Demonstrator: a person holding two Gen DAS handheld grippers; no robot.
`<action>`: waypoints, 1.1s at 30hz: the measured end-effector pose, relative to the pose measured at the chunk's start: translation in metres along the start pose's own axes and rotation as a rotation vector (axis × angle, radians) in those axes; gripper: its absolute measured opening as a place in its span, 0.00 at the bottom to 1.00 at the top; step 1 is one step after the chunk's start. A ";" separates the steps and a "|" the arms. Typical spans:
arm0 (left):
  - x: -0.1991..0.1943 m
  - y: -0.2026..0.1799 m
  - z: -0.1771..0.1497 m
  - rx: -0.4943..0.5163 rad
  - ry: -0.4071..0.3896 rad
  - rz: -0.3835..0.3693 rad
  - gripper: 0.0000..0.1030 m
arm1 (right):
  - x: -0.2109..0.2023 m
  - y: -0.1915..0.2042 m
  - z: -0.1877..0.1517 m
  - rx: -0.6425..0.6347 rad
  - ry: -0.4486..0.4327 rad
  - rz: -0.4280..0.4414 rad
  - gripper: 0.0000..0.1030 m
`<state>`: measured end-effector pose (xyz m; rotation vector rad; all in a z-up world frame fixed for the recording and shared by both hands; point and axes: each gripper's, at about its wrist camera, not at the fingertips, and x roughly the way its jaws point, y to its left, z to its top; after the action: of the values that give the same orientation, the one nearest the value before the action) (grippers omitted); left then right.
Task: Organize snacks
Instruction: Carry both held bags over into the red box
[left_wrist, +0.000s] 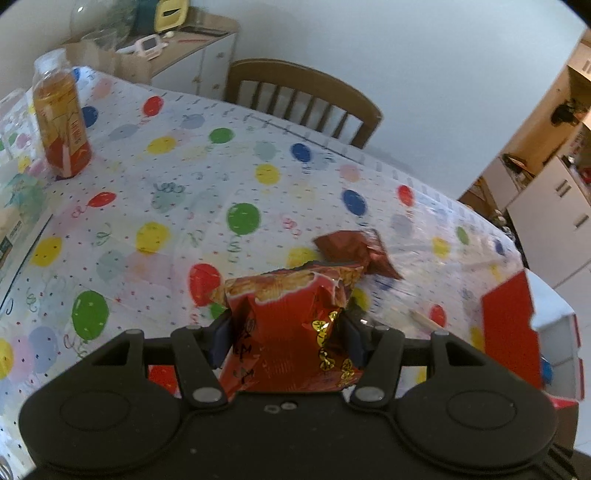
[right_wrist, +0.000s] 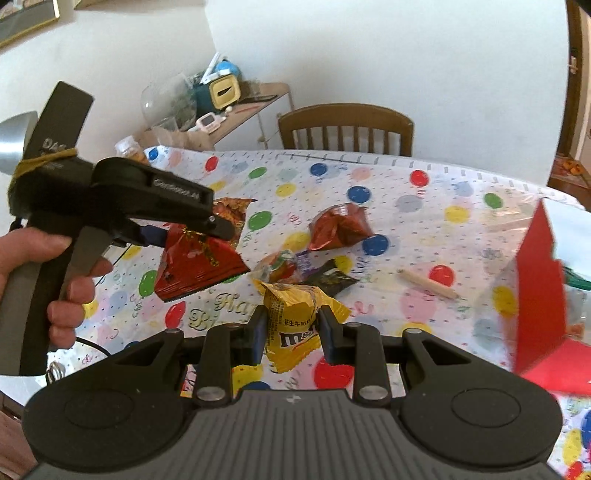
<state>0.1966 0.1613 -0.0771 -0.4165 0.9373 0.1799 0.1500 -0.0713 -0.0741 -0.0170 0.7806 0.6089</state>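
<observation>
My left gripper (left_wrist: 284, 332) is shut on a red chip bag (left_wrist: 288, 321), which hangs above the balloon-print tablecloth (left_wrist: 166, 206). The right wrist view shows that same gripper (right_wrist: 195, 236), held by a hand (right_wrist: 44, 266), with the red bag (right_wrist: 199, 266) lifted off the table. My right gripper (right_wrist: 291, 332) is shut on a yellow M&M's bag (right_wrist: 291, 325), also off the table. A dark red packet (right_wrist: 340, 225), a clear-wrapped candy (right_wrist: 280, 264) and a dark packet (right_wrist: 332, 278) lie on the cloth beyond it. The dark red packet (left_wrist: 351, 251) also shows past the chip bag.
An open red and white box (right_wrist: 539, 295) stands at the right; the left wrist view shows the box (left_wrist: 509, 332) too. A wooden stick (right_wrist: 428, 282) lies near it. An orange drink bottle (left_wrist: 61, 122) stands far left. A wooden chair (right_wrist: 347, 125) is behind the table.
</observation>
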 end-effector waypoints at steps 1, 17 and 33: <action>-0.004 -0.005 -0.002 0.010 -0.002 -0.007 0.57 | -0.004 -0.003 0.000 0.003 -0.004 -0.006 0.28; -0.043 -0.129 -0.038 0.225 -0.041 -0.116 0.57 | -0.081 -0.095 -0.003 0.087 -0.074 -0.096 0.28; -0.035 -0.268 -0.081 0.400 -0.014 -0.191 0.57 | -0.127 -0.211 -0.014 0.158 -0.112 -0.202 0.28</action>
<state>0.2038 -0.1144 -0.0188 -0.1316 0.8884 -0.1776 0.1806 -0.3139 -0.0425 0.0823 0.7062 0.3528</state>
